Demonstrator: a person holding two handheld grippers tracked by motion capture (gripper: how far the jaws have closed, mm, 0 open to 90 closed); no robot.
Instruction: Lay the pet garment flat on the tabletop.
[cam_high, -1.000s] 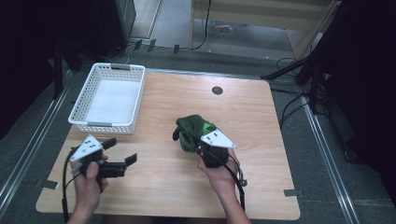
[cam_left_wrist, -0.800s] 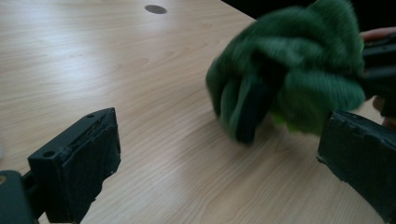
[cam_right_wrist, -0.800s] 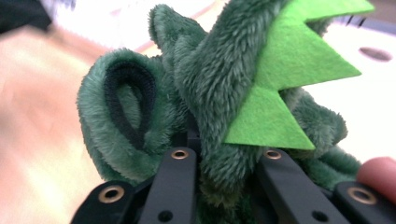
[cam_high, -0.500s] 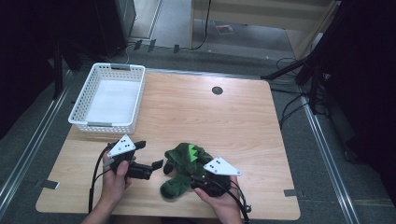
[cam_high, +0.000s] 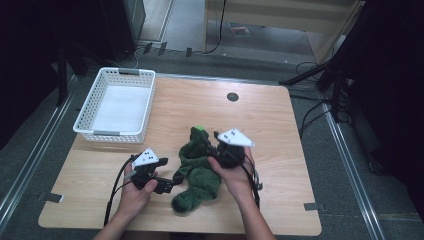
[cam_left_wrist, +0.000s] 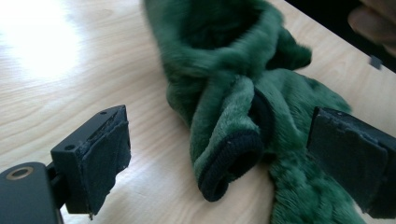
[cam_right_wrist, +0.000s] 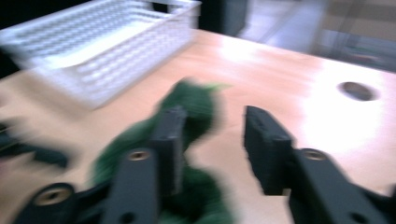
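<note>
Left tongs (cam_left_wrist: 219, 154) wide open, dark cuff of the green plush garment (cam_left_wrist: 233, 116) between the jaws; right tongs (cam_right_wrist: 210, 140) open too, garment beside them; white basket (cam_high: 117, 105) well beyond.

Light wooden table (cam_high: 280, 125) with a round dark grommet hole (cam_high: 232, 96), standing on grey floor (cam_high: 35, 170). Dark surroundings either side; black cables (cam_high: 310, 120) trail at right; pale wooden furniture (cam_high: 280, 15) behind.

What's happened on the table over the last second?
The green plush cloth was dragged toward the person and now lies stretched out. The left gripper moved right, up to it, jaws open. The right gripper has let go. The white basket stayed put.
</note>
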